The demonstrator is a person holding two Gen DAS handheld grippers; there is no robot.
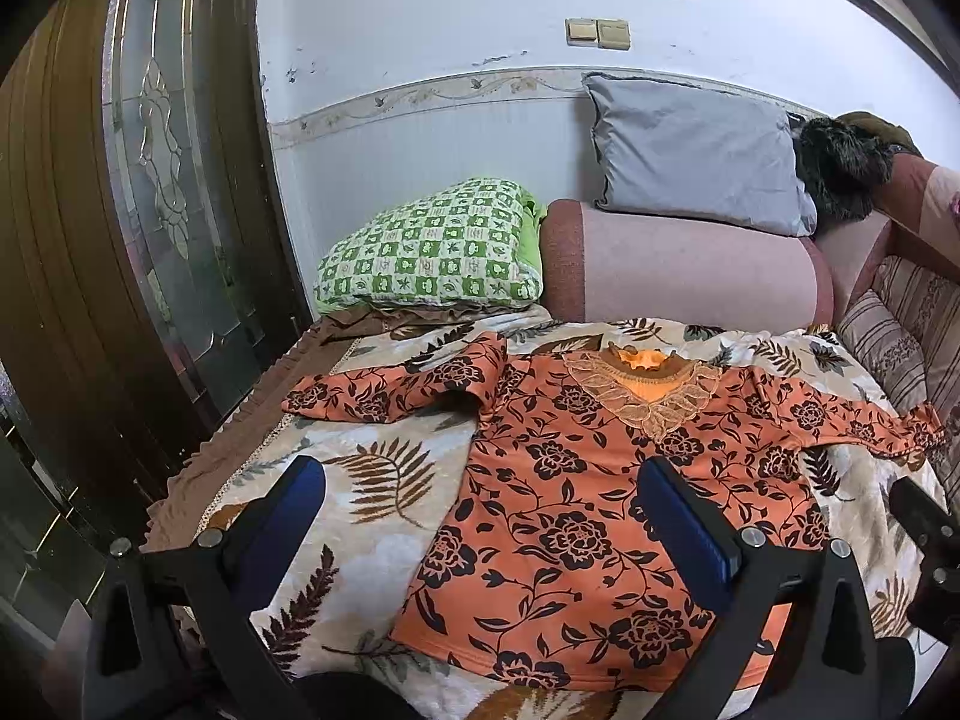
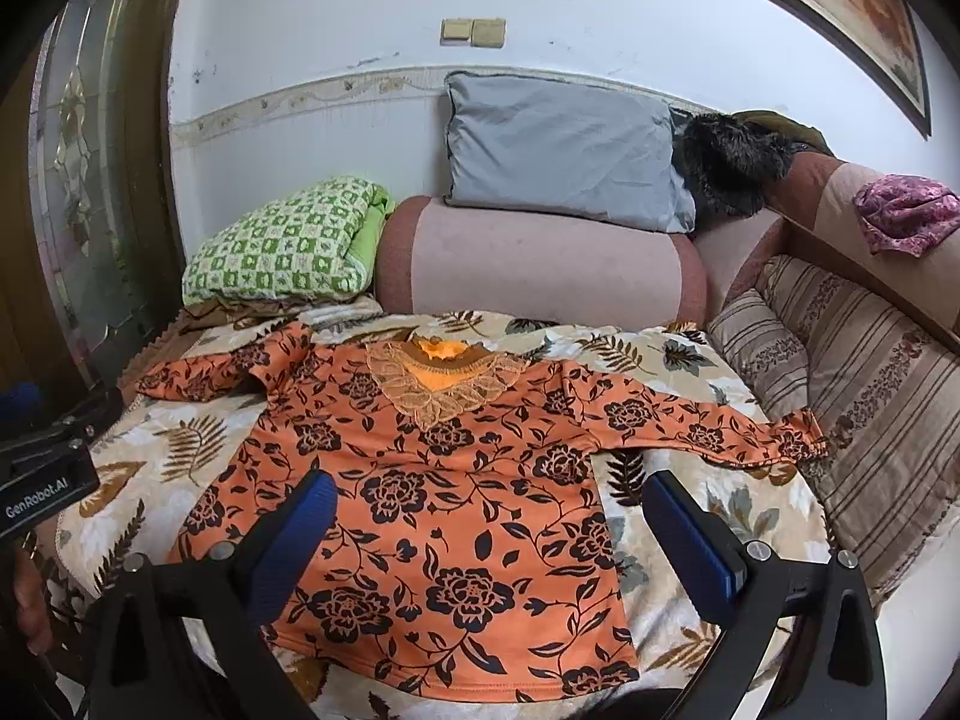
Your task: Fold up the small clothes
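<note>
Orange floral top [image 1: 576,516] spread flat on leaf-print blanket [image 1: 372,468], centre of frame, sleeves out, unfolded. Left gripper [image 1: 480,516] and right gripper [image 2: 492,528] gaping wide, empty, above hem. Probably first step: pinching a sleeve, folding inward.

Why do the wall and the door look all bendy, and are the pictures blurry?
Left wrist view: the fisheye lens bows the door and the wall border, and the corners go black. The orange flowered top looks sharp. Right wrist view: the same bending curves the picture frame; the light is soft and even, with no glare on the bed cover.
</note>
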